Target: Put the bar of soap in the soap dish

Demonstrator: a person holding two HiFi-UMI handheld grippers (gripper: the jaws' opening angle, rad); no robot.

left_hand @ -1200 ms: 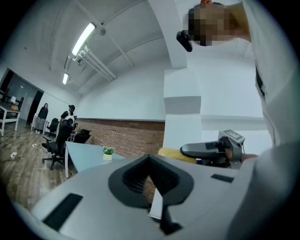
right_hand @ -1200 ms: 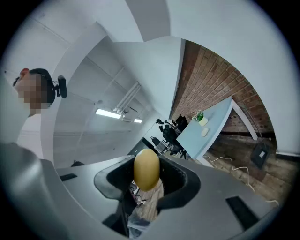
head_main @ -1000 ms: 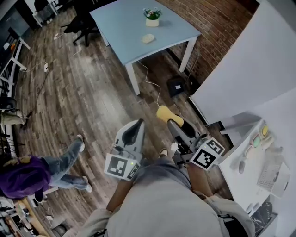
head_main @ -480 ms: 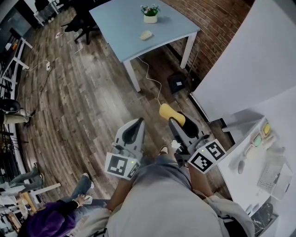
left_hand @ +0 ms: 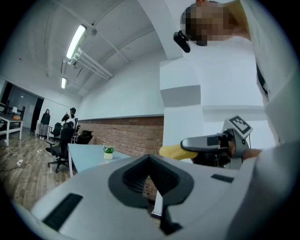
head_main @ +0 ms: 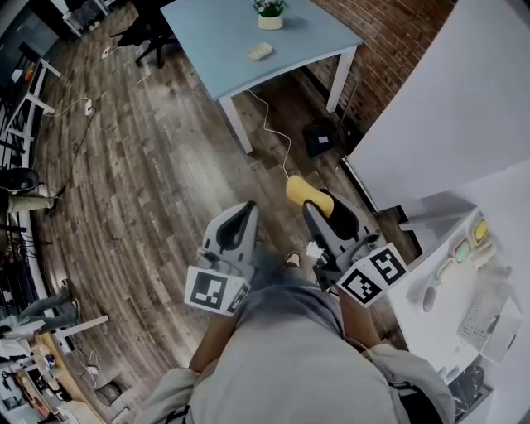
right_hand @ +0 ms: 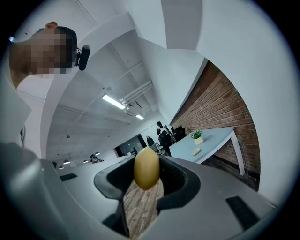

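1. The right gripper [right_hand: 146, 183] is clamping the yellow bar of soap [right_hand: 146, 168] between its jaw tips. The bar is showing as an upright oval in the right gripper view.
2. The left gripper [left_hand: 151, 187] is sitting with its jaws closed together and nothing between them (only a thin sliver is showing through the gap).
3. In the head view both grippers are pointing away from the person, side by side and apart. The left gripper [head_main: 236, 225] is sitting left of the right gripper [head_main: 317, 207].
4. The bar of soap [head_main: 308, 191] is hanging over the wooden floor [head_main: 141, 190], out at the far end of the right gripper.
5. On the far side, a light-blue table [head_main: 224, 41] is carrying a potted plant [head_main: 269, 14] and a small pale thing [head_main: 260, 51] (too small to identify). Both are sitting well apart from the soap.
6. On the right, a white table [head_main: 418, 327] is holding small items, and a brick wall [head_main: 389, 33] is running behind it.
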